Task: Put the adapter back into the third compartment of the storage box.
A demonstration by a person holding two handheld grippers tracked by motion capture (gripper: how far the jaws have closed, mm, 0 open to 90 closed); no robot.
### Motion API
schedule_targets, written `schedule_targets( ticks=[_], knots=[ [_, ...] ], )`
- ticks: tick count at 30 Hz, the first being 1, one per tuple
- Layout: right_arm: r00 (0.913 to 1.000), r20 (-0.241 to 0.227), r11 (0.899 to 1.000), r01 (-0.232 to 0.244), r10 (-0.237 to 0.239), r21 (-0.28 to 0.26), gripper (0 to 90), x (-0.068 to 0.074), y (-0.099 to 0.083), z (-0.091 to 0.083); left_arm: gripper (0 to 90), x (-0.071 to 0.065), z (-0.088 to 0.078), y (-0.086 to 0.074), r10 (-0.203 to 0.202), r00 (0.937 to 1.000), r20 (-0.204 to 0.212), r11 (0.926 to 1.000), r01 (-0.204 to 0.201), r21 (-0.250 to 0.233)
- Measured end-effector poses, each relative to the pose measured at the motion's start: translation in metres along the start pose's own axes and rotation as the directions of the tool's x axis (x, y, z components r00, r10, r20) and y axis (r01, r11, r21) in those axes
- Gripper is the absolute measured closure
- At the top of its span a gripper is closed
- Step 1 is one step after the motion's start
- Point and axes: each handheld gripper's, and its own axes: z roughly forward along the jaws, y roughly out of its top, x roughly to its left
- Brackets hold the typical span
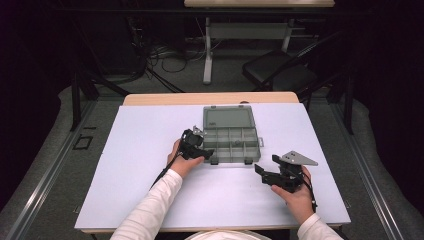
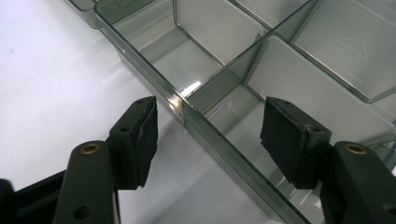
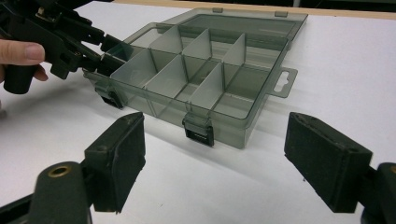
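Note:
A smoky clear compartment box [image 1: 231,142] lies open on the white table cover, its lid [image 1: 228,118] folded flat behind it. Its several compartments look empty. My left gripper [image 1: 207,152] is at the box's left front corner. In the left gripper view it [image 2: 210,114] straddles the box's side wall [image 2: 233,158], with one jaw outside over the cover and one inside a compartment; the pads stand clear of the wall. My right gripper [image 1: 267,165] rests near the box's right front, open. In its own view it [image 3: 215,123] faces the box [image 3: 196,70] and the left gripper [image 3: 109,53].
Two dark latches [image 3: 198,130] hang on the box's front wall, and a hang tab [image 3: 282,81] sticks out at its right. The white cover [image 1: 150,145] spreads wide to both sides. Behind the table stand a black chair [image 1: 280,70], a desk leg [image 1: 207,50] and floor cables.

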Motion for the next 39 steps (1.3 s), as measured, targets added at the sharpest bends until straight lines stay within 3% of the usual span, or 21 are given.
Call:
schedule_targets(
  ticks=[7, 14, 24, 29, 39],
  knots=[
    [1.0000, -0.009, 1.000, -0.001, 0.001, 0.016, 20.1, -0.001, 0.005, 0.003, 38.0, 0.001, 0.003, -0.002, 0.001, 1.0000, 0.001, 1.0000, -0.001, 0.007],
    [0.9999, -0.014, 1.000, -0.004, 0.004, 0.028, 20.4, -0.012, 0.027, 0.008, 38.9, 0.000, 0.004, -0.002, 0.009, 1.0000, -0.002, 1.0000, -0.009, -0.005],
    [0.9998, 0.004, 0.998, -0.020, 0.020, 0.064, 20.5, -0.034, 0.066, 0.039, 39.2, 0.000, 0.005, -0.003, 0.004, 1.0000, -0.002, 1.0000, -0.004, -0.006],
    [0.9990, 0.021, 0.996, -0.041, 0.039, 0.085, 20.6, -0.039, 0.079, 0.054, 39.0, 0.000, 0.005, -0.003, 0.001, 1.0000, -0.003, 0.9999, -0.001, -0.011],
    [0.9988, 0.044, 0.989, -0.028, 0.022, 0.144, 21.0, -0.044, 0.099, 0.076, 37.8, 0.001, 0.005, -0.003, 0.006, 0.9999, 0.010, 1.0000, -0.006, -0.008]
  ],
)
